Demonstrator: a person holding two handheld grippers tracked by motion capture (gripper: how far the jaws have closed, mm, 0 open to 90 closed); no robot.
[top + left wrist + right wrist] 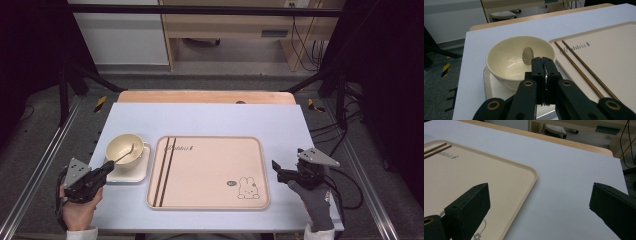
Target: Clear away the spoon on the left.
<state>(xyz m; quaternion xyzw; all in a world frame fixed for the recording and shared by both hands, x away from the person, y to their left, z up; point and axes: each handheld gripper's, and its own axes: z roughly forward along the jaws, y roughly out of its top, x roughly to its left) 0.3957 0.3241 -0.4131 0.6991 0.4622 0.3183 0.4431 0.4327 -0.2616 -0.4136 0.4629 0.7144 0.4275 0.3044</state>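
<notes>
High view: left gripper (106, 167) at the desk's (210, 117) near-left corner, jaws pinched on the handle of a metal spoon (126, 153). Spoon slanted upward, far end inside the cream bowl (124, 148). Bowl seated on a small white square plate (141, 169), just left of the beige tray (210, 170). 2 brown chopsticks (166, 170) laid parallel along the tray's left side. Rabbit drawing (246, 188) in the tray's near-right corner. Right gripper (278, 172) in a gloved hand (312, 200) beside the tray's right edge, jaws spread, nothing between them.

Left gripper view: jaws pressed together on the thin spoon handle, metal edge visible between the pads. Spoon head (527, 56) raised above the bowl's (506, 58) interior, oval face toward the camera. Bowl on the plate (489, 87). Chopsticks (584, 71) on the tray (614, 50) to the right, touching neither bowl nor spoon.

Right gripper view: jaws spread wide, 1 at each lower corner. Tray corner (529, 173) and bare desk surface (574, 170) between them. Chopstick tips (435, 149) at upper left.
</notes>
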